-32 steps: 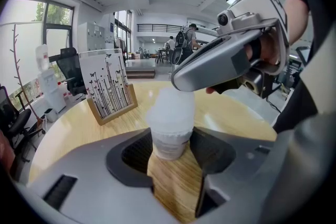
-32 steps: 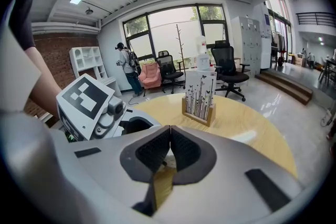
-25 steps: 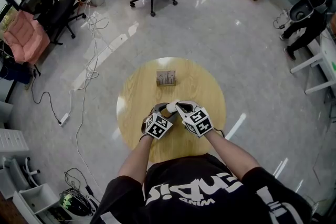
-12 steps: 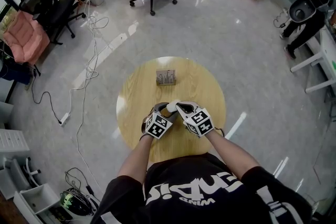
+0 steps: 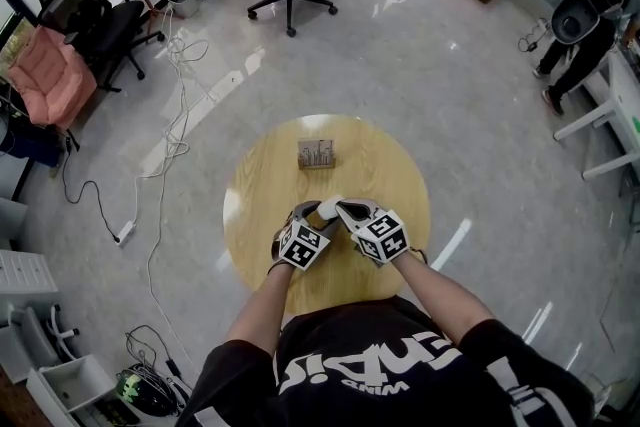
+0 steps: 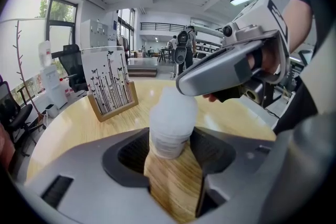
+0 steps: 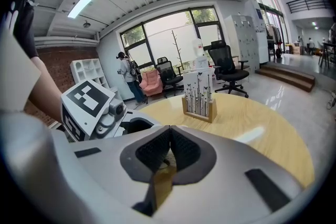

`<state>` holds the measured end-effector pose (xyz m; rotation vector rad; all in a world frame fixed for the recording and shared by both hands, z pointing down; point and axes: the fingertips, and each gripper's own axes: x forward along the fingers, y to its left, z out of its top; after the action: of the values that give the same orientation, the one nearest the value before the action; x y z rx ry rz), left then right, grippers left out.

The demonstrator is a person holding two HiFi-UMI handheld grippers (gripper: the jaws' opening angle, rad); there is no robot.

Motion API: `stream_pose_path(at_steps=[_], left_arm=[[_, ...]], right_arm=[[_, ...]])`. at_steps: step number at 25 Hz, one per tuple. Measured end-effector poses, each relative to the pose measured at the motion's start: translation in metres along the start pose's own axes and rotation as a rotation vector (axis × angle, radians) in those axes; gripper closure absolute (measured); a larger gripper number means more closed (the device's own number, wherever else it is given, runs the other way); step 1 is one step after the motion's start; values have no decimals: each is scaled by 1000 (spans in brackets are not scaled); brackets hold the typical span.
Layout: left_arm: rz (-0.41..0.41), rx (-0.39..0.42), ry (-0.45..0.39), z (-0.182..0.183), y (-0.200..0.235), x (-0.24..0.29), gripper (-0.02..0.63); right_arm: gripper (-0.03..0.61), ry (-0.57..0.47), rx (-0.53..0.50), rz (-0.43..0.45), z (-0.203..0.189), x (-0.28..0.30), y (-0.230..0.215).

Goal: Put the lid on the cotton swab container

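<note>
No readable text anywhere. The white lettering on your black shirt is upside down in the head view and won't resolve into words. The cubes on your left gripper and right gripper carry only black-and-white square markers. The card near the table's far edge shows drawn stems and butterflies. Any print on the container is too blurred to read.

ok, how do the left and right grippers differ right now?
The left gripper has its fingers wide apart, clamped on the white cotton swab container. The right gripper has its fingers closed together, with nothing visible between them. The left gripper grips the container from the side, while the right gripper's tip sits over the container's top. Shared: both meet over the near part of the round wooden table.
</note>
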<state>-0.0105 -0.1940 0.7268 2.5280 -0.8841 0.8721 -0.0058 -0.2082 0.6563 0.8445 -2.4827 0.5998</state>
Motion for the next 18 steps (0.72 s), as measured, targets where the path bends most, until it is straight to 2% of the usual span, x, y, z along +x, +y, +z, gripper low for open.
stream_pose_path(at_steps=[7,18], left_arm=[[19,6,-26,10,0,-10,380],[58,5,-113,28,4,-48,380]], right_arm=[[577,29,9,16,2,-2,0],[577,-13,9,-16,4,-32,-5]])
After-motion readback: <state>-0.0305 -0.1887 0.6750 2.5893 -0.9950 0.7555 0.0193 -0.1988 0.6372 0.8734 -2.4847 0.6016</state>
